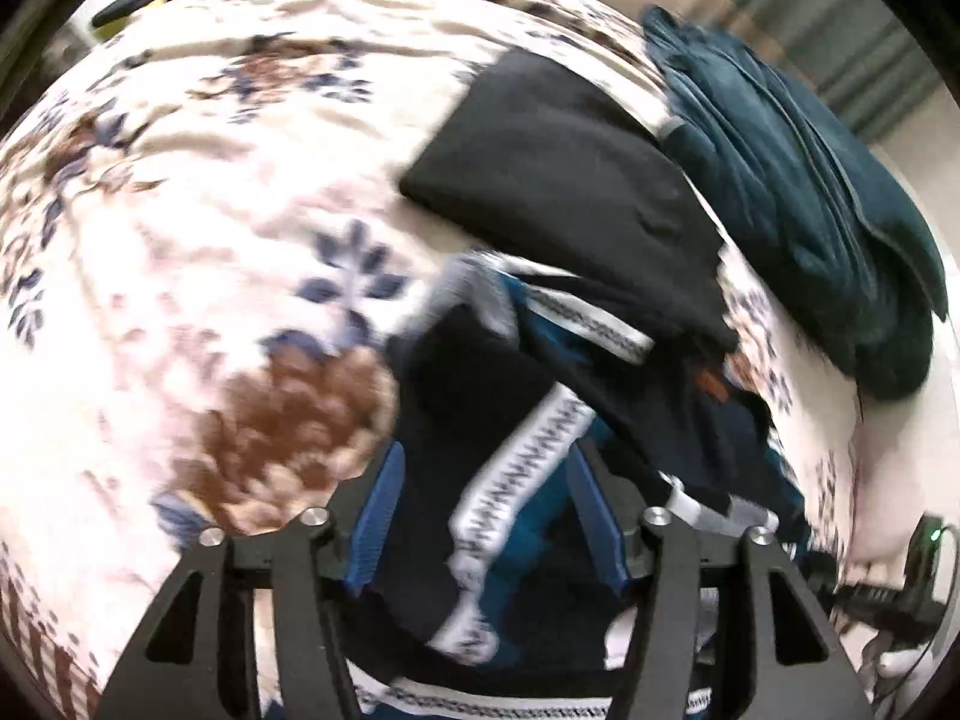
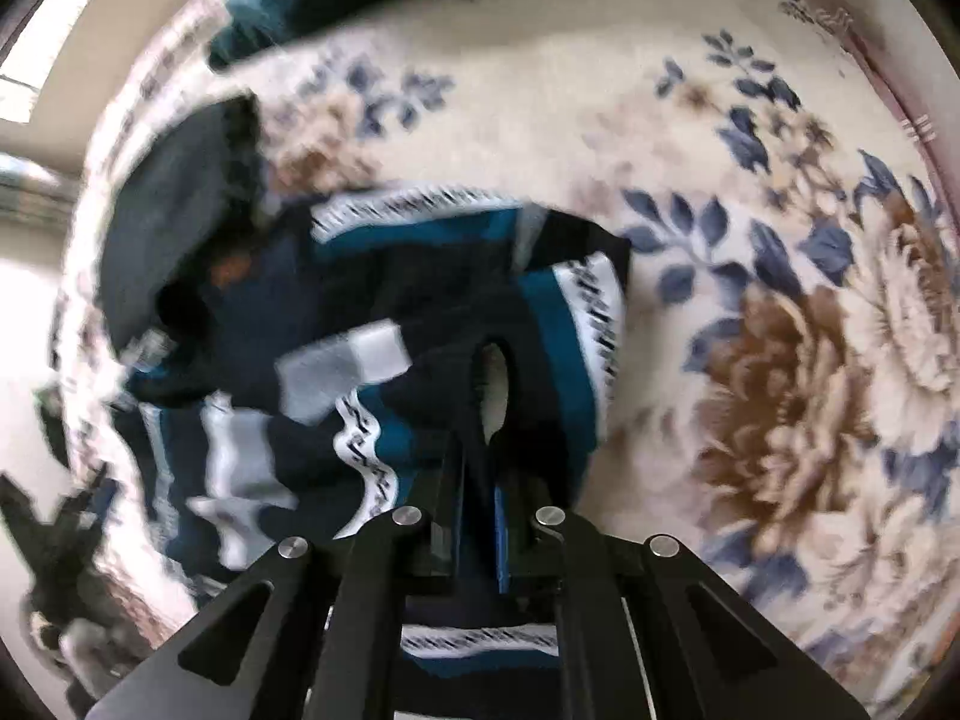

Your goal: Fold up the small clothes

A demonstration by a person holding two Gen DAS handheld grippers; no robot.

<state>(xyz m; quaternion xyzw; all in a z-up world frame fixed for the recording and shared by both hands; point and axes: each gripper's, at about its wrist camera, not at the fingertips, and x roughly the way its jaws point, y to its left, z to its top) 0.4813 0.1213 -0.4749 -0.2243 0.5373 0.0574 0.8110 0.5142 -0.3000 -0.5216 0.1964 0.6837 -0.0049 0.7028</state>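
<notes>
While the right gripper [image 2: 480,474] pinches the patterned garment [image 2: 384,324], the left gripper [image 1: 480,516] gapes around it.

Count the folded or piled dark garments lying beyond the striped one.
2: a black garment folded just beyond the striped garment, and a teal pile at the bed's far right edge. Others may be hidden.

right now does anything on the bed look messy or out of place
The navy and teal garment with white patterned bands lies bunched and twisted on the cream floral blanket, not flat. A black folded cloth overlaps its edge. Nothing looks spilled or damaged.
</notes>
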